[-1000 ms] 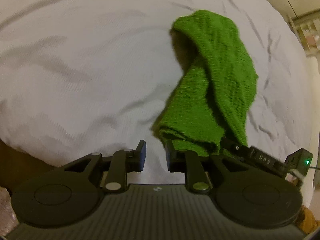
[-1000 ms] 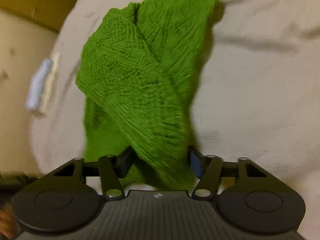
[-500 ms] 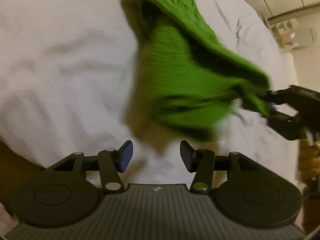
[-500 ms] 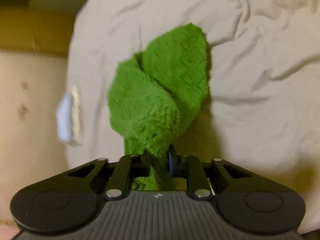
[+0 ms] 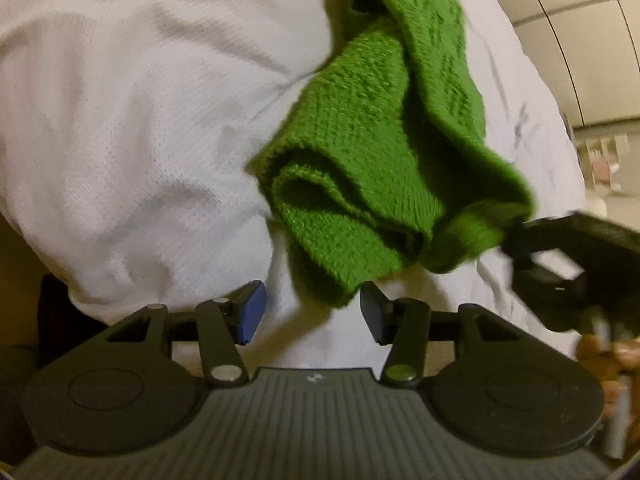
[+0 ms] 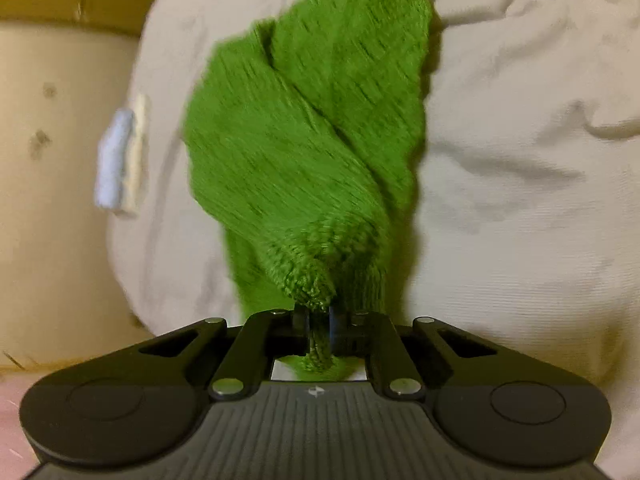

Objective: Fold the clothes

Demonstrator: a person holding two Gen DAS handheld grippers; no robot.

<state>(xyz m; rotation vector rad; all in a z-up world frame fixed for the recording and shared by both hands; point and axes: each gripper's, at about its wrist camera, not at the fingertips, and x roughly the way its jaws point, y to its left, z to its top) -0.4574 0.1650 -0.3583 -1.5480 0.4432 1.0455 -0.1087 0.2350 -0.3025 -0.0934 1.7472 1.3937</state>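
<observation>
Right gripper (image 6: 319, 326) clamped on knit (image 6: 312, 152) edge, left gripper (image 5: 312, 312) open just under hanging hem; soft, floppy, light, so pinch that free hem corner.

Bright green knitted garment (image 5: 380, 140), chunky ribbed weave, bunched and twisted into loose folds, one end pinched and raised off the white bedding (image 5: 120, 120), the rest trailing across the sheet near its edge, rolled hem facing forward
</observation>
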